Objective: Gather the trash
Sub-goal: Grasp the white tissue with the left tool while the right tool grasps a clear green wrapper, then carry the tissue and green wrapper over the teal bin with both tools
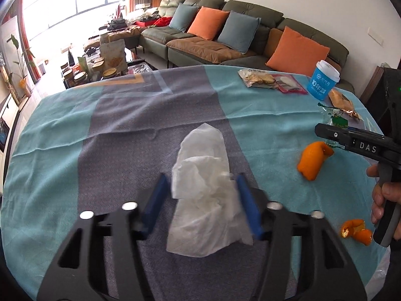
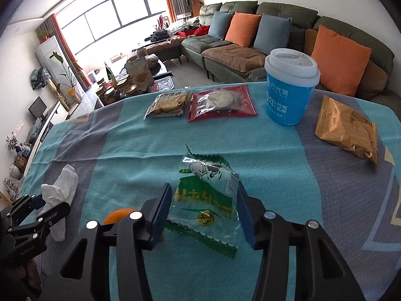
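white tissue (image 1: 203,195), green wrapper (image 2: 205,200), seemingly printed

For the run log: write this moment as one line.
left claw: around tissue | right claw: around green wrapper | orange peel: on cloth

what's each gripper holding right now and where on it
Left gripper straddles the crumpled white tissue at its middle; right gripper straddles the empty green wrapper at its sides. A firm hold cannot be told.

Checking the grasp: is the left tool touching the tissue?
Touching. The left wrist view shows the tissue pressed against one finger of the left tool.
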`<action>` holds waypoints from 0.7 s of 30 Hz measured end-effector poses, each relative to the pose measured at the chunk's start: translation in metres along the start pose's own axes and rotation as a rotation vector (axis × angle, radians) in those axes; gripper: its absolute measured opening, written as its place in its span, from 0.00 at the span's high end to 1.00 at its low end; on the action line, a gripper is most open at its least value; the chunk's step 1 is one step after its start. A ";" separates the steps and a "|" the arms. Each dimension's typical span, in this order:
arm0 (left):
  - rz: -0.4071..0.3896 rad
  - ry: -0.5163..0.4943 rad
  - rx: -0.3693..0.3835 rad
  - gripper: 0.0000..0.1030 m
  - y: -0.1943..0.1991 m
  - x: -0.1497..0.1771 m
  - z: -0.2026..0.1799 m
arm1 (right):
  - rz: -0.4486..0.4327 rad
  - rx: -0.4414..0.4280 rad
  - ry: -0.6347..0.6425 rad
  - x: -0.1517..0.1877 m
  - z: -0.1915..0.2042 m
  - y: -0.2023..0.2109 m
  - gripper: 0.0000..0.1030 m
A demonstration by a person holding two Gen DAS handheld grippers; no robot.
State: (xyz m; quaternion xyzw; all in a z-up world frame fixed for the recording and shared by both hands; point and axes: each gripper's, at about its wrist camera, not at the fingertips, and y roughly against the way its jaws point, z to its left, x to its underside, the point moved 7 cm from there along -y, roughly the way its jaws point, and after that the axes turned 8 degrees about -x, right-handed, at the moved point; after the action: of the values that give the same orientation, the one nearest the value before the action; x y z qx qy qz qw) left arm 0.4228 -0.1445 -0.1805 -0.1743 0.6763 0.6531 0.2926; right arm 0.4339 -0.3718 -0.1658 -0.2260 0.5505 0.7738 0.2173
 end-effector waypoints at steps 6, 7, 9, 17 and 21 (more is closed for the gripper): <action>-0.025 0.020 0.052 0.83 0.006 -0.001 -0.001 | -0.025 -0.011 -0.003 -0.001 0.000 0.007 0.68; -0.027 0.021 0.060 0.84 0.008 -0.001 -0.001 | -0.034 -0.012 -0.004 -0.001 0.000 0.009 0.68; -0.043 0.019 0.063 0.84 0.013 -0.002 -0.002 | -0.048 -0.010 -0.004 -0.004 0.001 0.012 0.69; -0.131 0.029 0.077 0.85 0.054 -0.010 0.002 | -0.140 -0.009 0.024 -0.015 0.014 0.047 0.70; -0.178 0.038 0.076 0.85 0.081 -0.011 0.012 | -0.183 -0.013 0.065 -0.016 0.033 0.069 0.71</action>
State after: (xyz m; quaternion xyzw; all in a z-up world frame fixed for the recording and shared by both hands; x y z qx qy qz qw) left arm 0.3835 -0.1277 -0.1101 -0.2348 0.6879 0.5949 0.3432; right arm 0.4027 -0.3629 -0.0945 -0.3020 0.5293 0.7463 0.2677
